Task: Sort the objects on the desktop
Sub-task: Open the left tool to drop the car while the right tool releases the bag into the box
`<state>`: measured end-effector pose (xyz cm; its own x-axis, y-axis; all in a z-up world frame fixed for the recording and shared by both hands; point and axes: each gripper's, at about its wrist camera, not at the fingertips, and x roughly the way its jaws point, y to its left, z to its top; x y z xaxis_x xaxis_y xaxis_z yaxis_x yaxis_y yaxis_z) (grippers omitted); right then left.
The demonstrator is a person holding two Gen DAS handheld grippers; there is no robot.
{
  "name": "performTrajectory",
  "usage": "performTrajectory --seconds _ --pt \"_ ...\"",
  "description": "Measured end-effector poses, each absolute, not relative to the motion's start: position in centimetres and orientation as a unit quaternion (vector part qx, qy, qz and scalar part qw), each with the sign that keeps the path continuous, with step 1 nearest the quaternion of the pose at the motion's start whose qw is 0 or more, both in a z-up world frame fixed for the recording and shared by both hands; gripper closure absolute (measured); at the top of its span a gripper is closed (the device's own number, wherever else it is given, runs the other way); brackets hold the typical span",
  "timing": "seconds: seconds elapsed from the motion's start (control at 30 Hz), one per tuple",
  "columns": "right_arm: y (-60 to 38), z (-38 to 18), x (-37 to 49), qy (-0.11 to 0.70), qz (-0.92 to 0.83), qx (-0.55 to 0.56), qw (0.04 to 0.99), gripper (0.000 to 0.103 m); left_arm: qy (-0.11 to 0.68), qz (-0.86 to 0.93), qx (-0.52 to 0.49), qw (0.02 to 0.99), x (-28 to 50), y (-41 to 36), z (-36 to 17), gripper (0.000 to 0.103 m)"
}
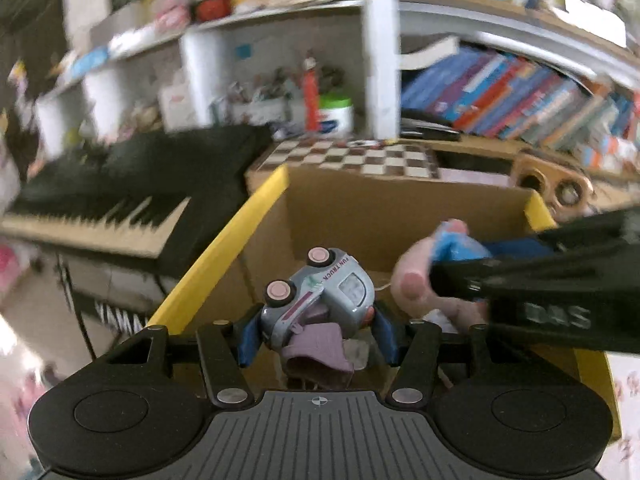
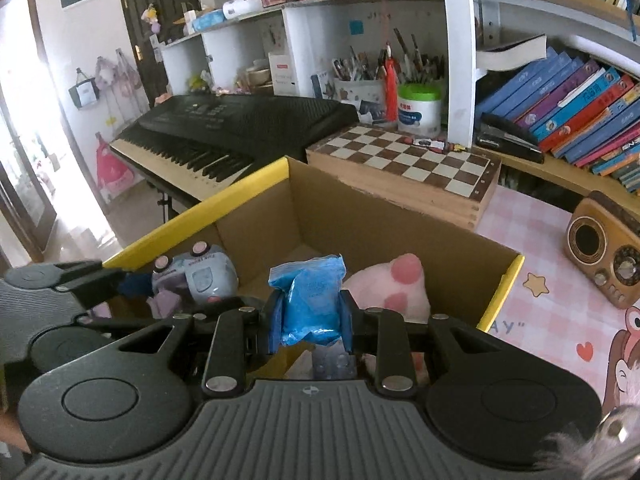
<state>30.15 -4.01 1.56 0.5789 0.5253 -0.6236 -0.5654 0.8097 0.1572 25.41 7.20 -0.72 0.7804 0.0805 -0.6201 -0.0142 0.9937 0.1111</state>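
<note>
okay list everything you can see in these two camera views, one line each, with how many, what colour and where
cardboard box: one, brown with yellow rim, open, below both grippers
toy truck: one, grey-blue with pink wheels, on its side in the left gripper
blue packet: one, blue, in the right gripper
plush toy: one, pink, inside the box
chessboard box: one, brown and cream, behind the box
keyboard: one, black, left of the chessboard
radio: one, wooden brown, on the pink mat at right
stapler: one, black, beside the books
books: many, mostly blue and red, right shelf
left gripper: one, black, shut on the truck
right gripper: one, black, shut on the packet
</note>
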Motion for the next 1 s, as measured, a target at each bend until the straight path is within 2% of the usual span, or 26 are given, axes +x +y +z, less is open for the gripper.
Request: performTrajectory --seconds 0.1,0.23,0.73,1.0 --pt "-4.2 1.2 30.7 0.347 0.304 -0.029 0.887 0.077 0.340 0.009 0.084 0.937 26.2 5.8 -1.4 0.048" --pt "-4.0 0.7 31.3 0.355 0.304 -0.036 0.884 0.077 0.399 0.004 0.067 0.914 27.9 5.9 -3.4 0.048" --pt "-2.6 -1.1 32.3 0.375 0.324 -0.103 0.862 0.077 0.410 0.009 0.036 0.911 27.0 5.0 -2.9 0.049" --pt "-3.1 -1.5 32.1 0.359 0.368 -0.187 0.837 0.077 0.399 0.017 -0.007 0.917 25.2 3.2 -2.6 0.048"
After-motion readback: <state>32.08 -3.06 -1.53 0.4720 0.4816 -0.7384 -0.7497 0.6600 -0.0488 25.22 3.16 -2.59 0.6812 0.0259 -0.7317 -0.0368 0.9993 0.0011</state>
